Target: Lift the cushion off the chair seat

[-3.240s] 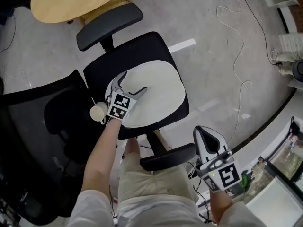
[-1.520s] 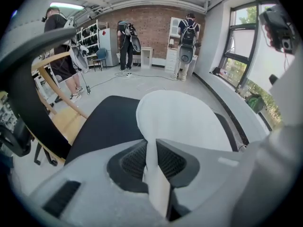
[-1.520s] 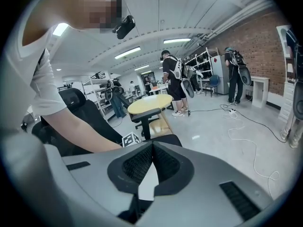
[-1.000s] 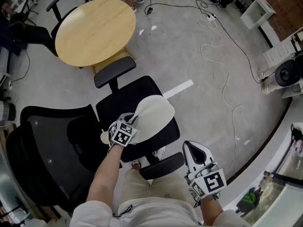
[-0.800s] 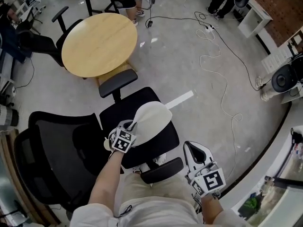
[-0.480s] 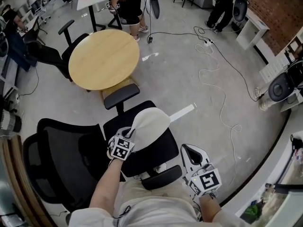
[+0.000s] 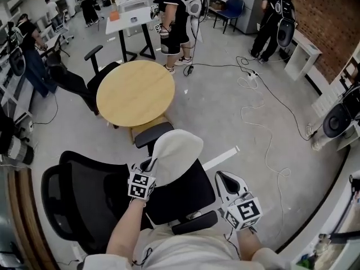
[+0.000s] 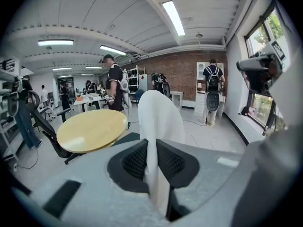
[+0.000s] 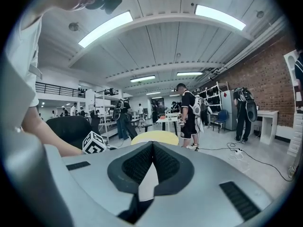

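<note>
Grey left hand-held gripper [image 7: 151,165], right hand-held gripper [image 7: 223,179]; marker cubes [image 7: 243,211]; white sleeve [image 7: 104,261]

I see a grey floor [image 7: 214,100], a round wooden table [image 7: 135,93], a brick wall [image 7: 332,16] and bright ceiling strip lights [image 8: 173,17].

Cushion [image 7: 175,149] off-white. Chair seat [image 7: 185,193] and backrest [image 7: 84,198] black. Round table [image 7: 135,93] pale yellow wood. Left gripper [image 7: 151,163], right gripper [image 7: 222,177] light grey, black-and-white square markers. Floor [image 7: 225,111] grey, brick wall [image 7: 332,21] reddish-brown.
</note>
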Demonstrator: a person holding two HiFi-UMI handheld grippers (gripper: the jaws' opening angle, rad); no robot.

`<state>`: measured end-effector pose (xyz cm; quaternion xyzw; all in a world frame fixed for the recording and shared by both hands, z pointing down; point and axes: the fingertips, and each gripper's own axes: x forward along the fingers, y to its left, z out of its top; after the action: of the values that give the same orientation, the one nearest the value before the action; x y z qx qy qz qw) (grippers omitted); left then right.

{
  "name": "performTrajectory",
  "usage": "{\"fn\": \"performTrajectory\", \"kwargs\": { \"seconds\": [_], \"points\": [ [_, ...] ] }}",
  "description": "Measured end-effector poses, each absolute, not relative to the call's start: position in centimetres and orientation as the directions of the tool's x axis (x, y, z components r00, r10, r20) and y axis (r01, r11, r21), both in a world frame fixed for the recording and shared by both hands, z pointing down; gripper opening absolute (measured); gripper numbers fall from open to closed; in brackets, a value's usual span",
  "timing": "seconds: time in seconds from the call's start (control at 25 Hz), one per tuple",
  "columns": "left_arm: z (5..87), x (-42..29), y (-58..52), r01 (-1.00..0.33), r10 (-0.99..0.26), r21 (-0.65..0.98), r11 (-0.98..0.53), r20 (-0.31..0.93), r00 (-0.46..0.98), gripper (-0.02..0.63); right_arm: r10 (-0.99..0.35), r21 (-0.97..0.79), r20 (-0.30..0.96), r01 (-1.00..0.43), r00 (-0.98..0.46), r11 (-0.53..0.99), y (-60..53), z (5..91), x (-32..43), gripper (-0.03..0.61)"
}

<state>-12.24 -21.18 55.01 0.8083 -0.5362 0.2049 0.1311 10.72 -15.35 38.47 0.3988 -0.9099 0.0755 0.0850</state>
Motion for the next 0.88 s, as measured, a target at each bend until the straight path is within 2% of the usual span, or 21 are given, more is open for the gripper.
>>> {"fn": "performTrajectory", "kwargs": {
  "seconds": [0.28,0.88],
  "points": [
    [47.6,-15.5,-21.8,-0.944,-0.884,-0.017,-0.331,0.357,0.303,0.046,-0.735,-0.052,0.150,-0.747,-0.662,0.663,-17.3,35.6,10.8,0.002],
    [35.1,-20.4,-18.7,-0.975,-0.972,-0.002,-0.221,0.088,0.220,0.046,-0.825,-0.020,0.115,-0.831,-0.554,0.556,-18.7,33.5,15.6,0.002]
  ]
}}
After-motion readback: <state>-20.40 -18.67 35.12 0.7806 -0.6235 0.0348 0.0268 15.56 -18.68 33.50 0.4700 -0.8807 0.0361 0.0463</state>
